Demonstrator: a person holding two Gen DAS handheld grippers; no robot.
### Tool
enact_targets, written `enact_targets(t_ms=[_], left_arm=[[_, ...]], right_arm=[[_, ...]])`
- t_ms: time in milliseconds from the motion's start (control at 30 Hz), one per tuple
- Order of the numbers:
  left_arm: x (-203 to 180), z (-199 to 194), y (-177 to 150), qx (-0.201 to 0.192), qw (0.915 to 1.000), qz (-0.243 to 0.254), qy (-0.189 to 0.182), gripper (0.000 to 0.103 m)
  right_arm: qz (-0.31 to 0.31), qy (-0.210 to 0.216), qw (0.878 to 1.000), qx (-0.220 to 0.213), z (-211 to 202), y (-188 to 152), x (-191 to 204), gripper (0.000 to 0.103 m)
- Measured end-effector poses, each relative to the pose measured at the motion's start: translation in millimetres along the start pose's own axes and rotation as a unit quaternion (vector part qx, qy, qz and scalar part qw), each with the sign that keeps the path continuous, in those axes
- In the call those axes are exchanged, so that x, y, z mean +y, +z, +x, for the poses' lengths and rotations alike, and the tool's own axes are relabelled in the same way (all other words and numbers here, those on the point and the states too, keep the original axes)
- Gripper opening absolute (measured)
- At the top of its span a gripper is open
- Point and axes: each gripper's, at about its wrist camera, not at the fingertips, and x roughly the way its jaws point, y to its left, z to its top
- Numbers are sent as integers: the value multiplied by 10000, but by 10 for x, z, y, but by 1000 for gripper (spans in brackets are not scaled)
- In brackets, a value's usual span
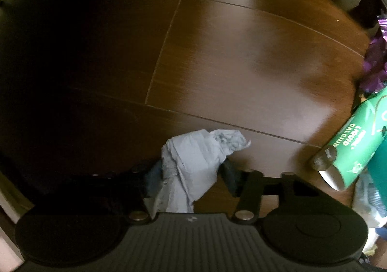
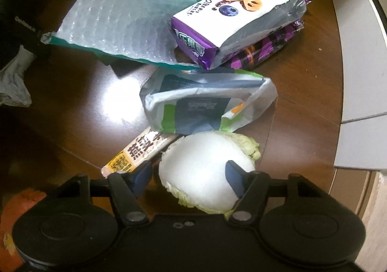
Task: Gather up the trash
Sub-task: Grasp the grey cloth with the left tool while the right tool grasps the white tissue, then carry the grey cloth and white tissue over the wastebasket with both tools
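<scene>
My left gripper (image 1: 191,170) is shut on a crumpled grey tissue (image 1: 193,158) and holds it above the dark wooden table (image 1: 217,59). My right gripper (image 2: 188,173) has its jaws around a white and green cabbage piece (image 2: 200,165) that lies on the table (image 2: 302,103). Beyond it lie a white, green and dark wrapper (image 2: 205,103), a yellow snack stick wrapper (image 2: 137,153), a purple and white biscuit pack (image 2: 241,18) and a bubble mailer (image 2: 121,18).
A green tube carton (image 1: 353,141) lies at the right edge of the left wrist view, with purple packs (image 1: 377,61) behind it. The left gripper with the tissue (image 2: 14,83) shows at the far left of the right wrist view. The table edge (image 2: 350,54) curves on the right.
</scene>
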Motion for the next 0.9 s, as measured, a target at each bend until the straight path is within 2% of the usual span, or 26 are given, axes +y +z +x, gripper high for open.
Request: enact_targets(t_ms=[33,67,133,233,300,533,633,900], left_arm=[[4,1,1,7,10000,12,-53,46],[-1,-2,0,21,10000,35,-58,45],[5,-1,21,35,9999,97,-48,44],[-47,-21,-16,22,9997,222,16,43],[-91,-11,-45,-5,9996,268,42,42],[-10,-104,-121,-76,9998,126,-130,42],[-6,-198,-184,-178,9995,120,-223,42],[7,-522,-342,-361,9976,22,-596,42]], right_arm=[[-14,-72,10000,16,2,11,11,52],[-49,-154,9999,30,1,15,18,51],[-59,15,10000,59,-20,22,13,30],[-4,132,9999,-21,-122,7,23,13],[-7,55,9999,-164,-218,-28,40,8],[395,-44,9967,-704,-540,-210,-161,5],[716,79,9928,-958,-703,-345,-366,5],[1088,360,9810,-1563,-1210,-588,-533,5]])
